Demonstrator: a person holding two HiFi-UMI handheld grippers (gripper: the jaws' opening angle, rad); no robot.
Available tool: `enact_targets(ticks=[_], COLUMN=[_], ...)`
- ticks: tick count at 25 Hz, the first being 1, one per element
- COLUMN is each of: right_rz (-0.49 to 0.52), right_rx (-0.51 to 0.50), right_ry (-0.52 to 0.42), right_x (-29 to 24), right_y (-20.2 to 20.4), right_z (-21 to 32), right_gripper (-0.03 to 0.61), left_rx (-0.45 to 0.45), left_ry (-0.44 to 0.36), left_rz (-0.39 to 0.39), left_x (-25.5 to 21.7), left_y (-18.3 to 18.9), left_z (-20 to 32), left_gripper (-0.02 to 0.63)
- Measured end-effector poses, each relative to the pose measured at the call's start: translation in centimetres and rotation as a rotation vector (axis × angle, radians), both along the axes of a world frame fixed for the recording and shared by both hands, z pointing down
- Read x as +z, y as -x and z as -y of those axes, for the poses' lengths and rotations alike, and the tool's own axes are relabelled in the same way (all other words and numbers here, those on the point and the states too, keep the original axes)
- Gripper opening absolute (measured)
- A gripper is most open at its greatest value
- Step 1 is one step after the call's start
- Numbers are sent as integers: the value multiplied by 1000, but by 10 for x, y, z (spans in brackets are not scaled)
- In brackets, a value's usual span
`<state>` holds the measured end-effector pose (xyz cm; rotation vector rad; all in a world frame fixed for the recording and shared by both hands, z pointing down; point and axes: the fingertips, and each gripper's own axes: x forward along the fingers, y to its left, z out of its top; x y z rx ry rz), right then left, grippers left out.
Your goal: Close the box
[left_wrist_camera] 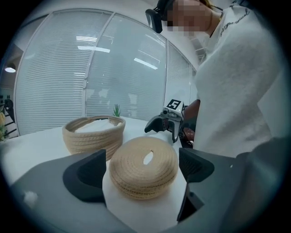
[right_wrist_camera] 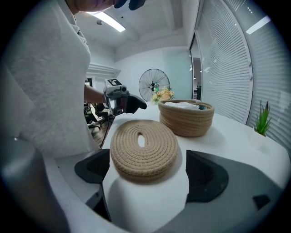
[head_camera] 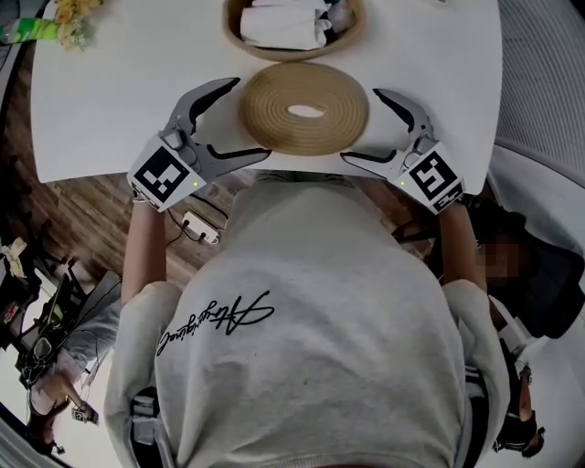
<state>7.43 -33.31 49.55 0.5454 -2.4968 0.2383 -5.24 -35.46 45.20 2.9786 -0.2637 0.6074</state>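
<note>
The lid (head_camera: 304,108) lies flat on the white table (head_camera: 110,110), at upper centre of the head view, close to the table's near edge. The basket (head_camera: 274,53), holding white cloth (head_camera: 288,27), stands just beyond it at the top edge, uncovered. The left gripper (head_camera: 251,117) is at the lid's left side, released, jaws spread wide. The lid sits between them, ungripped. The right gripper (head_camera: 361,123) mirrors this at the lid's right side, jaws apart, pads clear.
</note>
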Motion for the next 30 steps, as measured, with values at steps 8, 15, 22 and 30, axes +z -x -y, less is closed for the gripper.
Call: enact_targets(ticks=[8, 15, 22, 30], right_rz=[-78, -105, -115, -123], right_rx=[-68, -96, -86, -100], right_ry=[7, 40, 37, 24], right_x=[17, 27, 27, 29], right_y=[3, 8, 11, 16], right_z=[0, -1, 1, 0], right_gripper=[517, 532, 540, 546], left_rx=[64, 99, 119, 131], left_ry=[5, 29, 21, 35], left_rz=[149, 204, 271, 317], left_x=[45, 56, 64, 69], left_y=[8, 9, 7, 6], left_z=[-3, -4, -5, -7], left_gripper=[494, 494, 494, 495])
